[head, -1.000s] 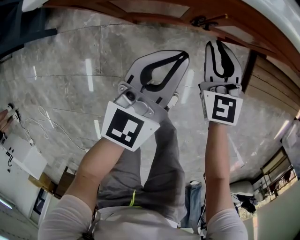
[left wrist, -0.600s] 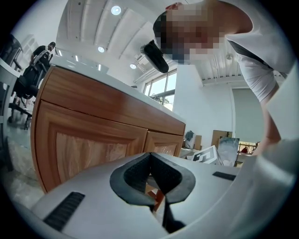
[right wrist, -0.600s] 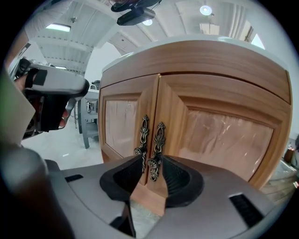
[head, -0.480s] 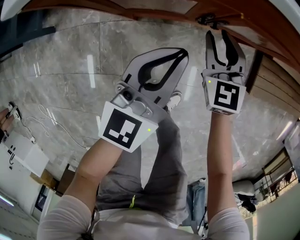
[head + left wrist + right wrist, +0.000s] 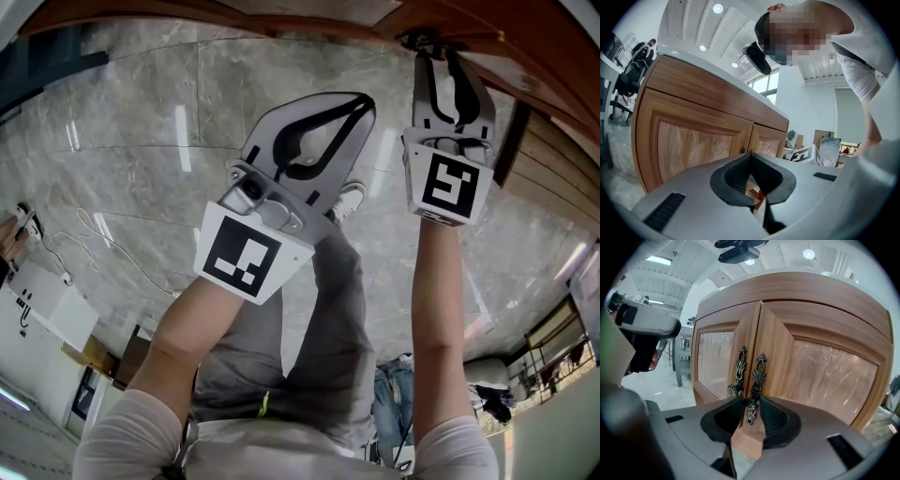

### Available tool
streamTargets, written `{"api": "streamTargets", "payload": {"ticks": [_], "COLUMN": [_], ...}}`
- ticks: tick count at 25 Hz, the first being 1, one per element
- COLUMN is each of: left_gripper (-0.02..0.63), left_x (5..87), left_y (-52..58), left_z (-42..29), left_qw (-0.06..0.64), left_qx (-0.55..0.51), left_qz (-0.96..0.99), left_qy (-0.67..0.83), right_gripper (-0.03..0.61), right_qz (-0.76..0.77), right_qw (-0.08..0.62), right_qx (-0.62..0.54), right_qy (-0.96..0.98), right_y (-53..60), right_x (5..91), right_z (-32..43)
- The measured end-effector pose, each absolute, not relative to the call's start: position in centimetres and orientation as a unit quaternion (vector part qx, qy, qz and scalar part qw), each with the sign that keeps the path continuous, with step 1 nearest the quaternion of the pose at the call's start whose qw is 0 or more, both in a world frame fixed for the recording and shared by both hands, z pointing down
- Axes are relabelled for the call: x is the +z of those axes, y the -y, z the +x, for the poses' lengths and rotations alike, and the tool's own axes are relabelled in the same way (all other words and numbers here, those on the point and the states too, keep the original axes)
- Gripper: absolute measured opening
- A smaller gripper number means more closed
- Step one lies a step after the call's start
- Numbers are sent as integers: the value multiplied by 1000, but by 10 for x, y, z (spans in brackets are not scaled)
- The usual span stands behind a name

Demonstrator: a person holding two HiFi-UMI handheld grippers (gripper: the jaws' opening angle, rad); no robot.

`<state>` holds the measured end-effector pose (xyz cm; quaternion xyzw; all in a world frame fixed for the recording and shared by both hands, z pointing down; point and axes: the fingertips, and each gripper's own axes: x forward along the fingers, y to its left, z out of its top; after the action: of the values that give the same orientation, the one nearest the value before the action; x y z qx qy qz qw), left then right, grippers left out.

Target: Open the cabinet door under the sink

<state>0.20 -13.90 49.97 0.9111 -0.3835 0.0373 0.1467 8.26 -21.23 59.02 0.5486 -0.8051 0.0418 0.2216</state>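
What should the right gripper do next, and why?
Probably close on the handle. It sits between the jaws of the right gripper, which have just been opening and do not press on it, and the door is shut.

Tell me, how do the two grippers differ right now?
The left gripper has its fingers closed together on nothing. The right gripper has just been opening its fingers, and a door handle stands between them. The left hangs back from the cabinet doors; the right is close up to them. Otherwise both look alike.
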Motion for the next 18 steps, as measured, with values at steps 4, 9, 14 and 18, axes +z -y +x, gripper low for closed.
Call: {"api": "streamTargets", "payload": {"ticks": [4, 9, 14, 18], "left_gripper": [18, 18, 18, 18], "left_x": [502, 503, 504, 505], "left_y": [140, 143, 144, 143], "left_z": [1, -2, -3, -3], "left_qw": [148, 148, 147, 145], "left_qx": [39, 37, 36, 38], "left_qz": [911, 910, 911, 911], "left_qy": [384, 386, 384, 383], "right_gripper": [120, 110, 94, 92], "right_qz": [553, 557, 555, 545], "right_qw": [224, 227, 224, 234], "right_qx": [37, 65, 76, 89], "right_qy": [802, 796, 797, 800], "right_y": [212, 210, 210, 204], "right_x": [590, 592, 593, 595], "right_z": [83, 83, 82, 82]}}
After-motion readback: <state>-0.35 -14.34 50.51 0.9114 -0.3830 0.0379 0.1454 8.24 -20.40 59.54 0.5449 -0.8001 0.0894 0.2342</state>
